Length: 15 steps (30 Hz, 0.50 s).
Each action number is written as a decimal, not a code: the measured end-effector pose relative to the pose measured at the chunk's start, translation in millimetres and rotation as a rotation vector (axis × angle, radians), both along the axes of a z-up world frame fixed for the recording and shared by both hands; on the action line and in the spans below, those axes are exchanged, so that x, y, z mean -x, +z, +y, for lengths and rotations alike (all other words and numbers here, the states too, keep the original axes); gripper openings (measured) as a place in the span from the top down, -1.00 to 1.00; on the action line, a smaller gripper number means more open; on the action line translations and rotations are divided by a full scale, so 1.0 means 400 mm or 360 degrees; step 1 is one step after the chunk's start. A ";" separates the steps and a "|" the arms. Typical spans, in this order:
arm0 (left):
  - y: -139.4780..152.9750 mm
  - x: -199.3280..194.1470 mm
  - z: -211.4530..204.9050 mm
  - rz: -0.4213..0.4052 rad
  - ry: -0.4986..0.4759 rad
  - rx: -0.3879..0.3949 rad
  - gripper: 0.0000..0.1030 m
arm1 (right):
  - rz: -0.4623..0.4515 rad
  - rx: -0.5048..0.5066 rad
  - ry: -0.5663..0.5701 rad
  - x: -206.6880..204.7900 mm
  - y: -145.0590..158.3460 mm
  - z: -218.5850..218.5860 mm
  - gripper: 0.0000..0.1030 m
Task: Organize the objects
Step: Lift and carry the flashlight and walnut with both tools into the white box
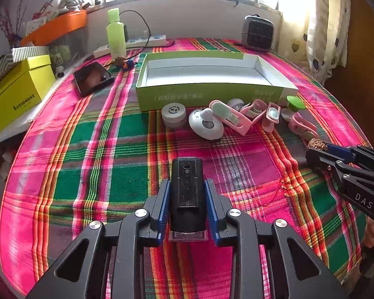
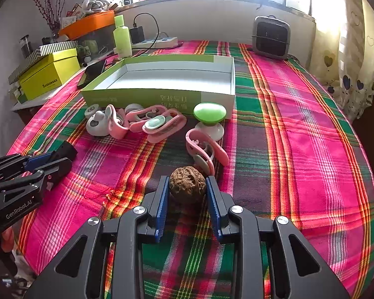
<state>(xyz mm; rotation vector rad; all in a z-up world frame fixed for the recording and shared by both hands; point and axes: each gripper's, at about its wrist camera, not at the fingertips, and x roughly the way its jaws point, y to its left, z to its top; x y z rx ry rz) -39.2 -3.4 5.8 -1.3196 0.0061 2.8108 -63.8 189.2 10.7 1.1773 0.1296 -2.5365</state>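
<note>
Pinching a black rectangular device (image 1: 186, 194) between its blue pads, the left gripper (image 1: 187, 186) sits low over the plaid-covered bench (image 1: 87, 149). To its right, the right gripper (image 2: 187, 184) presses on one brown walnut (image 2: 187, 184) resting on the cloth. Beyond them lies one open green box (image 2: 162, 79), empty, with four pink clips and two white round gadgets clustered just before its front wall.

Clips (image 2: 159, 122) lie before the box (image 2: 162, 94), heater (image 2: 271, 37) behind.
</note>
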 end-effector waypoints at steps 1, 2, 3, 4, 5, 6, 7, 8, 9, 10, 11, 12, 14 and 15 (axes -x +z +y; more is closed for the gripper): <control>0.000 -0.001 0.000 0.0002 -0.0001 0.0001 0.51 | 0.0000 0.0003 0.0003 -0.002 0.001 -0.001 0.40; 0.001 0.000 0.000 0.0002 -0.0001 0.0003 0.51 | 0.0002 0.0010 0.0007 -0.004 0.003 -0.003 0.40; 0.001 0.001 0.000 0.0002 -0.0001 0.0001 0.51 | 0.0004 0.0015 0.0012 -0.006 0.005 -0.004 0.40; 0.001 0.000 0.000 0.0002 0.0000 -0.0001 0.51 | 0.0005 0.0016 0.0017 -0.007 0.007 -0.006 0.40; 0.001 0.000 0.000 0.0002 0.0002 -0.0004 0.51 | 0.0007 0.0016 0.0023 -0.009 0.008 -0.009 0.40; 0.002 0.005 0.001 0.0000 0.0000 -0.0007 0.51 | 0.0008 0.0019 0.0028 -0.010 0.010 -0.011 0.40; 0.003 0.008 0.001 -0.0001 -0.0002 -0.0007 0.51 | 0.0010 0.0021 0.0032 -0.012 0.011 -0.013 0.40; 0.002 0.008 0.002 -0.0001 -0.0002 -0.0008 0.51 | 0.0010 0.0024 0.0035 -0.012 0.012 -0.015 0.40; 0.003 0.012 0.003 -0.0002 -0.0006 -0.0008 0.51 | 0.0009 0.0026 0.0036 -0.011 0.013 -0.017 0.40; 0.004 0.014 0.005 -0.0002 -0.0008 -0.0008 0.51 | 0.0007 0.0030 0.0037 -0.010 0.014 -0.019 0.40; 0.006 0.017 0.006 0.0000 -0.0010 -0.0007 0.51 | 0.0005 0.0036 0.0041 -0.010 0.014 -0.022 0.40; 0.007 0.020 0.006 0.0001 -0.0010 -0.0008 0.51 | 0.0003 0.0039 0.0044 -0.009 0.015 -0.024 0.40; 0.013 0.025 0.007 0.0007 -0.0013 -0.0009 0.51 | 0.0001 0.0039 0.0053 -0.006 0.017 -0.030 0.40; 0.016 0.028 0.006 0.0010 -0.0013 -0.0012 0.51 | 0.0002 0.0041 0.0056 -0.004 0.019 -0.033 0.40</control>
